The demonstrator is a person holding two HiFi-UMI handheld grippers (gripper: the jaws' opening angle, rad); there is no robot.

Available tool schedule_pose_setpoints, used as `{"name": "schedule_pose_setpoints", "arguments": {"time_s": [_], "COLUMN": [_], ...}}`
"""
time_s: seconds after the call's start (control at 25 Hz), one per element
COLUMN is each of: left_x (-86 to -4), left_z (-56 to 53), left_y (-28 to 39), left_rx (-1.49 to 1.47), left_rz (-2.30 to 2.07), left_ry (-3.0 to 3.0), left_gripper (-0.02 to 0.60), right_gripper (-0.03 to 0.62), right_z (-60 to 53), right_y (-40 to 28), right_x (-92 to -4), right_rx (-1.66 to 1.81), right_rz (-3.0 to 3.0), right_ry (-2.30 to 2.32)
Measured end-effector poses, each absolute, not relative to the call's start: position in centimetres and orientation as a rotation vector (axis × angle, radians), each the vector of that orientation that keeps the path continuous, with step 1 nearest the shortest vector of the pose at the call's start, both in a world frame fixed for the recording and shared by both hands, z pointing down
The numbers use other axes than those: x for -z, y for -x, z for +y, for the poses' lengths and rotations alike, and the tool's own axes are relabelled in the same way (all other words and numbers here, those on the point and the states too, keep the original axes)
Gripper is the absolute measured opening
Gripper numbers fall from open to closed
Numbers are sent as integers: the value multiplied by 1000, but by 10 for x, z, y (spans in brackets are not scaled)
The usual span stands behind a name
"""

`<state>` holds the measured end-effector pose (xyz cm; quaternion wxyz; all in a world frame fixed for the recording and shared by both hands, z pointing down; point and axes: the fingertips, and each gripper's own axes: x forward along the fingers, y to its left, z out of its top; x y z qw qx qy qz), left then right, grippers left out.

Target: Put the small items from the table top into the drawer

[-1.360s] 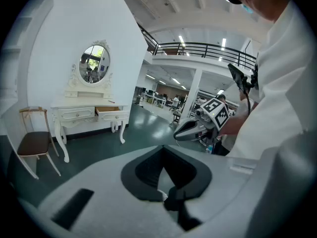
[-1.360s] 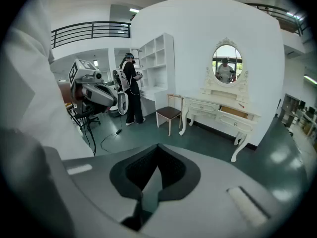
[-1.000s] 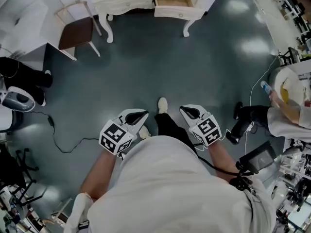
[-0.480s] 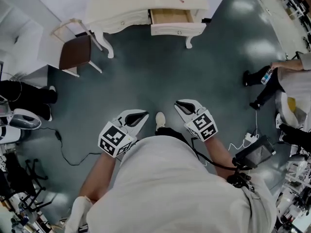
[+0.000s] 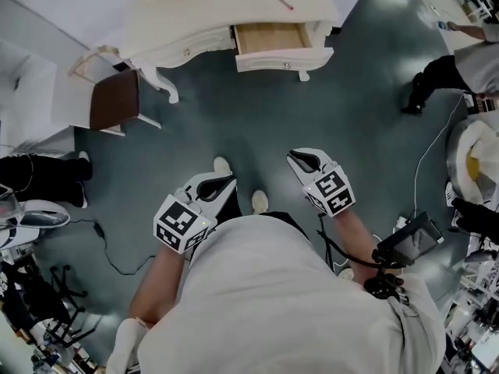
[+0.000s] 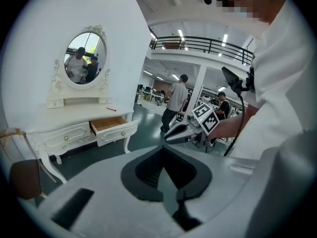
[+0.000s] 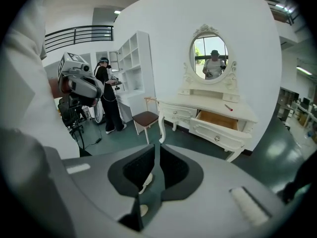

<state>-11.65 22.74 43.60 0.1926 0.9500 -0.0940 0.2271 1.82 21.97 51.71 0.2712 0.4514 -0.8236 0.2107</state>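
Observation:
A cream dressing table (image 5: 187, 6) with an oval mirror stands across the floor ahead. Its right drawer (image 5: 269, 39) is pulled open and looks empty. A small red stick-like item (image 5: 283, 2) lies on the table top above the drawer; it also shows in the left gripper view (image 6: 111, 109) and the right gripper view (image 7: 228, 107). My left gripper (image 5: 228, 182) and right gripper (image 5: 295, 159) are held side by side in front of the person's body, well short of the table. Both are shut with nothing between the jaws.
A brown-seated chair (image 5: 113, 100) stands left of the table. A black cable (image 5: 109, 248) runs over the dark floor at the left. Other people (image 5: 437, 72) stand at the right, and equipment (image 5: 409, 244) crowds the lower right.
The table and its open drawer have slid lower and larger in the head view as the person walks toward them. Both grippers keep their pose in front of the body.

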Motion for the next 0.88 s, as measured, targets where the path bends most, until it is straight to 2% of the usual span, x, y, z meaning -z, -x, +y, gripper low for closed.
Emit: {"name": "schedule_pose_setpoints", "arguments": {"time_s": [0.6, 0.88], "left_x": [-425, -413], "left_z": [59, 12], "left_y": [85, 86], "left_rx": [-616, -548], "left_rz": [18, -47], "left_ry": [-2767, -2757], "left_gripper": [2, 2], "right_gripper": [48, 48], "right_z": [66, 13], "right_y": [-90, -132], "right_x": [-499, -494], "right_rx": [-585, -559], "right_rz": [-2001, -1924], "right_ry": [-1522, -1567]}}
